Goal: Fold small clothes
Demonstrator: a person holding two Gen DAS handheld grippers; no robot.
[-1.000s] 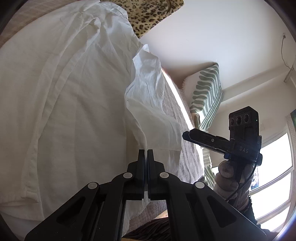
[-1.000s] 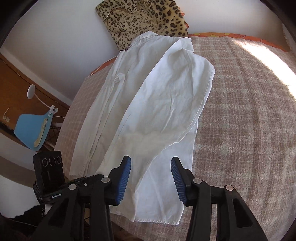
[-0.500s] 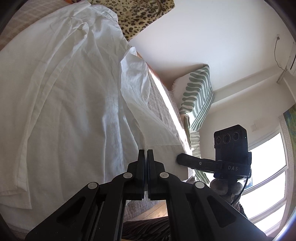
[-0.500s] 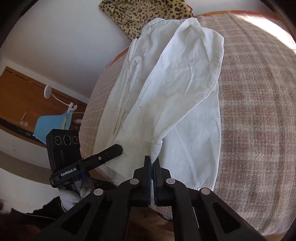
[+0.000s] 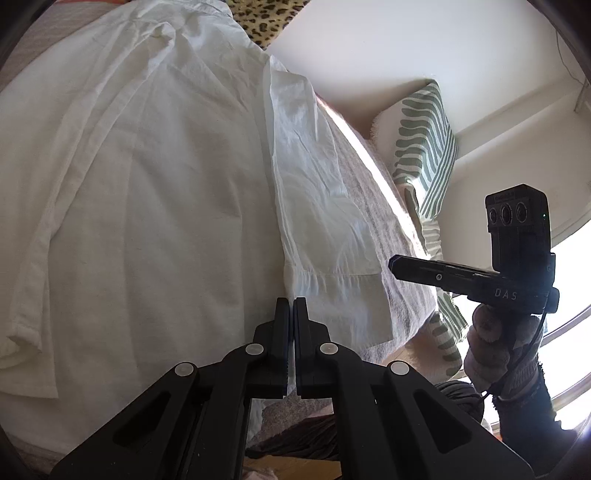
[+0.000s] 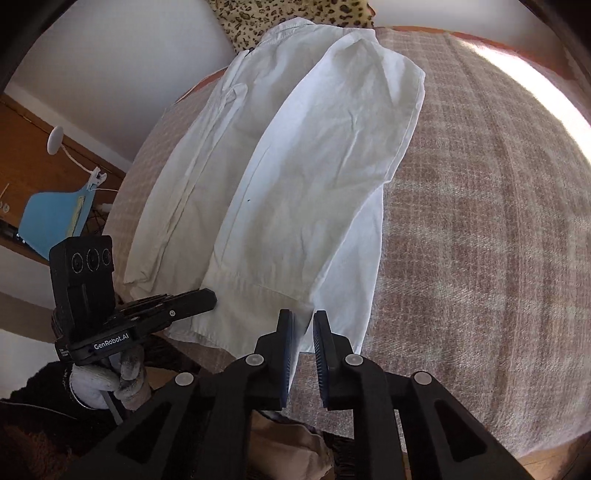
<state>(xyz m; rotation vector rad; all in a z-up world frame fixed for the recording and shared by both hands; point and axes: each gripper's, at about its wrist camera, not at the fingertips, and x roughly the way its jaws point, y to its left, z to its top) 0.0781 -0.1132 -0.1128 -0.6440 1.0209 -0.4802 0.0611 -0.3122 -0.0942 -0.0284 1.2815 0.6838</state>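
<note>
A white shirt [image 6: 314,166] lies lengthwise on the bed, with one side panel folded over its middle. In the right wrist view my right gripper [image 6: 303,325] hangs over the near hem. Its blue-padded jaws are opening, and the hem's edge shows in the gap with no pad pressing on it. My left gripper [image 5: 291,306] is shut just above the shirt's [image 5: 166,203] near hem, with no cloth visibly lifted by it. From the right wrist view the left gripper [image 6: 212,295] reaches in over the hem's left part. The right gripper [image 5: 393,264] shows side-on at the bed's edge.
A checked brown blanket [image 6: 480,221] covers the bed, sunlit at the far right. A leopard-print cushion [image 6: 295,14] sits at the head, and a green-striped pillow [image 5: 424,140] leans by the wall. A blue chair [image 6: 51,218] and a wooden wall stand to the left. Gloved hands [image 6: 110,380] hold both grippers.
The right gripper was open, then shut on the pulled-up hem edge, and its jaws have now parted. The folded panel has settled flatter. The left gripper stayed shut and hardly moved.
</note>
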